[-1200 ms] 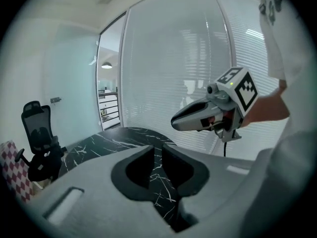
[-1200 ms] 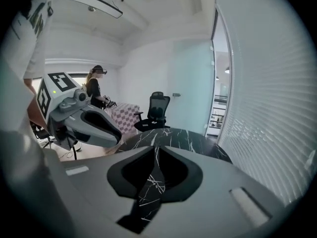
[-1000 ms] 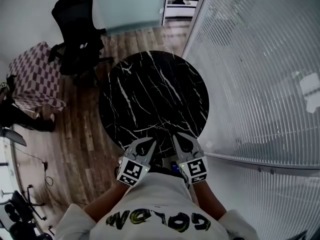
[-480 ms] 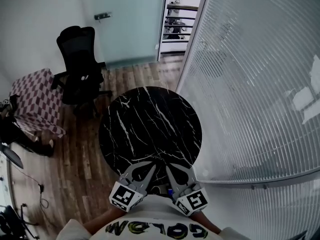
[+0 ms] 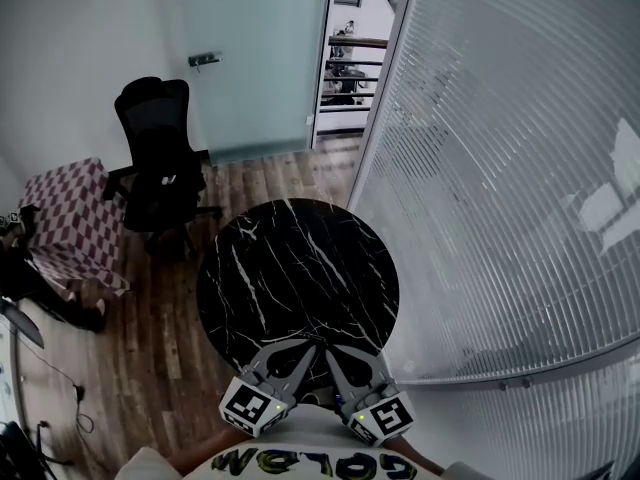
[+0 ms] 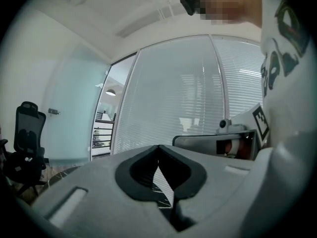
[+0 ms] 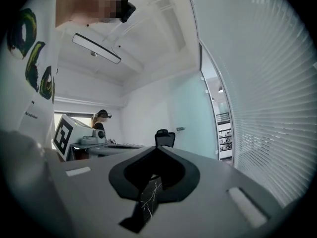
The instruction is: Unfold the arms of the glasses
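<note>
Black table (image 5: 300,268) has white veins, cloth (image 5: 70,218) is checkered

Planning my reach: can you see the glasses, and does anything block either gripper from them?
No glasses show in any view. The left gripper and right gripper, both shut, hang over the near edge of the black marble table; nothing visible stands between them and its top.

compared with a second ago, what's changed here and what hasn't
The left gripper and right gripper have both risen away from the round black marble table, which now looks smaller and farther below, and sit lower in the head view, near the person's chest. Nothing was taken or let go: both stay shut and empty, tips close together. Table and office chair have not moved. No glasses in view.
</note>
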{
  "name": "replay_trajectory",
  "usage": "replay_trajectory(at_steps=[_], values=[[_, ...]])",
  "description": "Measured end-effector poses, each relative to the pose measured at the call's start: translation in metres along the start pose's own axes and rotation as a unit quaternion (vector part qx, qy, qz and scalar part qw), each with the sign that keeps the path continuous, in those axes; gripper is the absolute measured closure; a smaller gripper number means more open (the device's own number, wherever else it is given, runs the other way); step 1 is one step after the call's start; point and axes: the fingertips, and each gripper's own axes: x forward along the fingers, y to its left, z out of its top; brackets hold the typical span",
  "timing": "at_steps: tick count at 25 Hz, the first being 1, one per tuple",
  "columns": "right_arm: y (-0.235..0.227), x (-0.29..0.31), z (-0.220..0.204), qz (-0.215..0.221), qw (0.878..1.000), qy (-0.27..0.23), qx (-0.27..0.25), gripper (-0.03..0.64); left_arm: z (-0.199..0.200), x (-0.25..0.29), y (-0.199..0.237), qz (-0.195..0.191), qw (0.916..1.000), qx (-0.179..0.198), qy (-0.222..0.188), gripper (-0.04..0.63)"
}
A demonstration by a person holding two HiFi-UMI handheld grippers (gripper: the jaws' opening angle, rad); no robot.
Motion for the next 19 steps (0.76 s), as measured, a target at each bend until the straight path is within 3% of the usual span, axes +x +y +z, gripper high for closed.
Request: replay_trajectory(at_steps=[19], values=[[-0.010,0.008,0.001,-0.020,1.000,-0.007,0.007,0.615,-0.001,0.000,0.007,0.006,0.9998,-0.017,-0.004,0.591]])
